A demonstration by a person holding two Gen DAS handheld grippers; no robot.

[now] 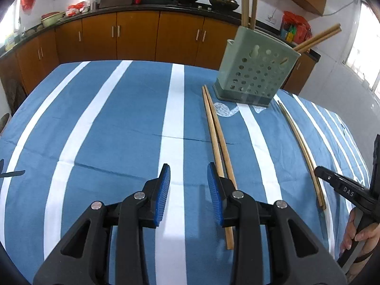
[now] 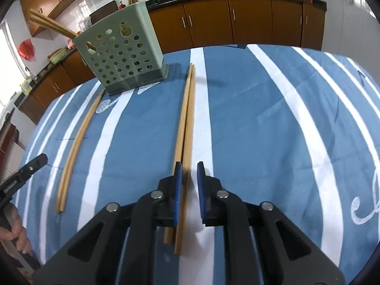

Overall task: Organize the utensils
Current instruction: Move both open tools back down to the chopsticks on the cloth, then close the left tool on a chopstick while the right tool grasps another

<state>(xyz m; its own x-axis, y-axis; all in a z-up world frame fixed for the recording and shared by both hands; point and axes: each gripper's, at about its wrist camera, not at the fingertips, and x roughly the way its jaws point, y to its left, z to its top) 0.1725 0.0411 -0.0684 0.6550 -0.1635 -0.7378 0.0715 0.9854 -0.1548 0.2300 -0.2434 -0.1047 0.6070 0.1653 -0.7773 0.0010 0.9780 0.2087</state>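
Blue ribbed pads (image 2: 178, 182) of the right gripper (image 2: 189, 185) are seen drawn nearly together over the near end of a bamboo pair of chopsticks (image 2: 187, 118). One stick lies in the narrow slot and the other is half hidden behind the left pad, so it cannot be told for certain whether the wood is actually pinched. The left gripper (image 1: 188, 190) is held with its fingers spread and nothing between them, just above the cloth. A second pair of chopsticks (image 1: 215, 133) lies just beside its right finger and passes partly under it. Both pairs are laid flat and roughly parallel on the blue-and-white striped tablecloth (image 1: 118, 123), their far tips pointing toward the green perforated utensil holder (image 1: 256, 76), which stands at the far side of the table. More chopsticks are already stood in it, some upright and some leaning out. The sticks are judged to be light, stiff and smooth, and likely to roll or scissor apart if only one is caught. A hold across both sticks together, a little in from the thick end, is therefore judged best, so that the tips can be swung down into the holder. A firm squeeze is thought safe, as bamboo is not readily crushed.
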